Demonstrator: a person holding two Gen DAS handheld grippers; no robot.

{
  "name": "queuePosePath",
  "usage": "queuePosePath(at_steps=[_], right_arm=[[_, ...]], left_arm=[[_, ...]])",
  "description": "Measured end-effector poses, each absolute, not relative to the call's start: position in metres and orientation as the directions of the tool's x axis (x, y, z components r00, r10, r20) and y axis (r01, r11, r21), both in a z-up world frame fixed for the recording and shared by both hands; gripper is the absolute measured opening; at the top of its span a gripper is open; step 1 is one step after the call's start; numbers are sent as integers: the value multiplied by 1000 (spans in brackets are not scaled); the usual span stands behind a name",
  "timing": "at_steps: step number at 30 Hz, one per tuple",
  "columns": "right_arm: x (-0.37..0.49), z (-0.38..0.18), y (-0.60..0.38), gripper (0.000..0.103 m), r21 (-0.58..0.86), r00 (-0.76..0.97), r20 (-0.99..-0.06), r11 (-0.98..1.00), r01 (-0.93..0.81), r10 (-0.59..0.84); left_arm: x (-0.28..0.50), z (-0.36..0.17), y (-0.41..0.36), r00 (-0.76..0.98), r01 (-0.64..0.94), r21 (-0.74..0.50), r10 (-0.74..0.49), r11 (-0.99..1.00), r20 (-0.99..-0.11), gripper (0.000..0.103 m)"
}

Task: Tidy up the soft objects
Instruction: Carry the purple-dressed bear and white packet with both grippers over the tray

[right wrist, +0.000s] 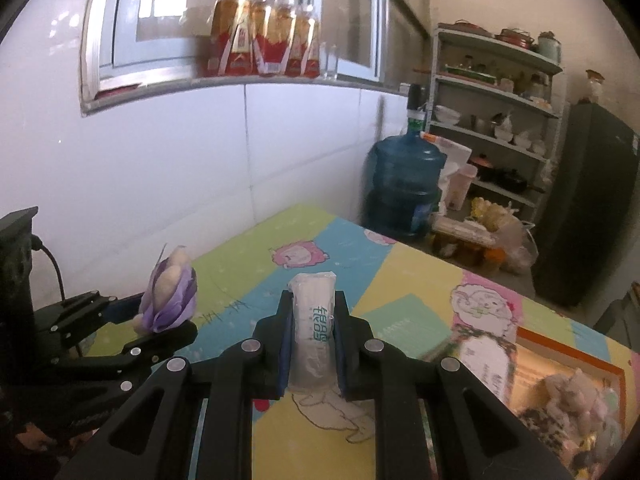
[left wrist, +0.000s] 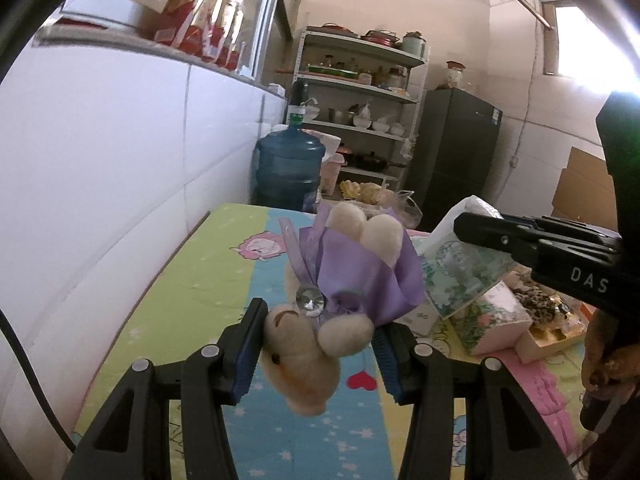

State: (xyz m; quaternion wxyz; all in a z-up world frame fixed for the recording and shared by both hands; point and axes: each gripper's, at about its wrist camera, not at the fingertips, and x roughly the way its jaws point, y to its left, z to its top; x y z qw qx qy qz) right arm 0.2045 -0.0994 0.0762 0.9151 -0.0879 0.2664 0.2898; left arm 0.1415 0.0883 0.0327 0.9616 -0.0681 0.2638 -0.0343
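In the left wrist view my left gripper [left wrist: 320, 336] is shut on a cream plush bear [left wrist: 300, 364] in a purple dress, which hangs head-down above the colourful tablecloth [left wrist: 224, 280]. The blue pads press its body from both sides. From the right, my right gripper [left wrist: 466, 226] reaches in, shut on a soft tissue pack [left wrist: 460, 268]. The right wrist view shows that pack [right wrist: 314, 332] standing upright between the right gripper's [right wrist: 314, 304] pads. The left gripper [right wrist: 160, 322] with the bear [right wrist: 170, 296] is at the left there.
An open box with an orange rim [right wrist: 572, 350] holding plush toys [right wrist: 568, 396] lies at the table's right, a floral tissue pack [right wrist: 486, 360] beside it. Behind the table stand a blue water jug [right wrist: 404, 184], a shelf rack [right wrist: 492, 120] and a dark fridge [right wrist: 588, 208]. A white wall runs along the left.
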Motion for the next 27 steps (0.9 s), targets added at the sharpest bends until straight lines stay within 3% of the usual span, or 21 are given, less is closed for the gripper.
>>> queuePosePath(at_steps=[27], right_arm=[[166,90,-285,18,97,828,-443,936,-337,344]], left_arm=[[153,67,-55,829,285,-109,-301,952,-470,51]])
